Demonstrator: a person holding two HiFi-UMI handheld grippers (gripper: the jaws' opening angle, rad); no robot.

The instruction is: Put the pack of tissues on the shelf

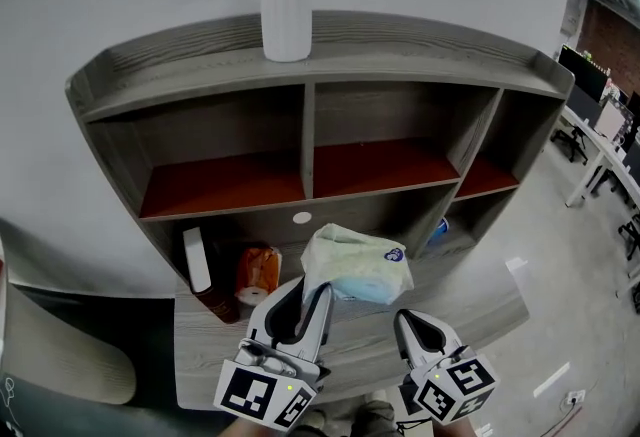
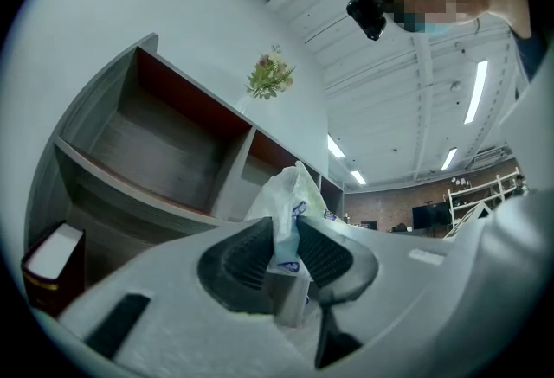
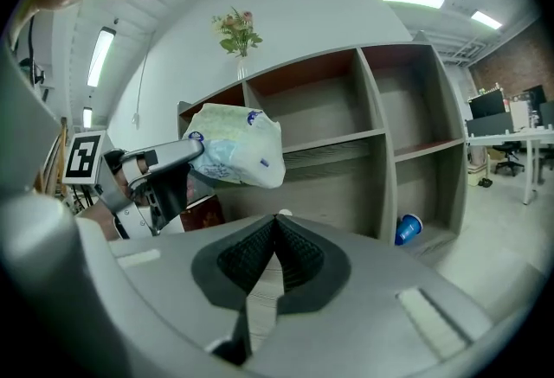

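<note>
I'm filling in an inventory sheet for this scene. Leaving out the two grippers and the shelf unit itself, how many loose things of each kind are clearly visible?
pack of tissues: 1
vase with plant: 1
book: 1
orange packet: 1
blue cup: 1
Total: 5

Shelf unit (image 1: 310,60): is standing at twelve o'clock, behind the tabletop (image 1: 480,310).
Vase (image 1: 286,13): is standing on the shelf unit's top board, at twelve o'clock.
Pack of tissues (image 1: 358,263): is hanging between the left gripper's (image 1: 312,293) jaws, before the lower middle compartment.
Right gripper (image 1: 408,320): is hovering at three o'clock of the left gripper, just beside it.
Book (image 1: 196,260): is standing in the lower left compartment, at nine o'clock of the pack.
Packet (image 1: 259,270): is sitting between book and pack.
Cup (image 1: 437,233): is lying in the lower right compartment.
</note>
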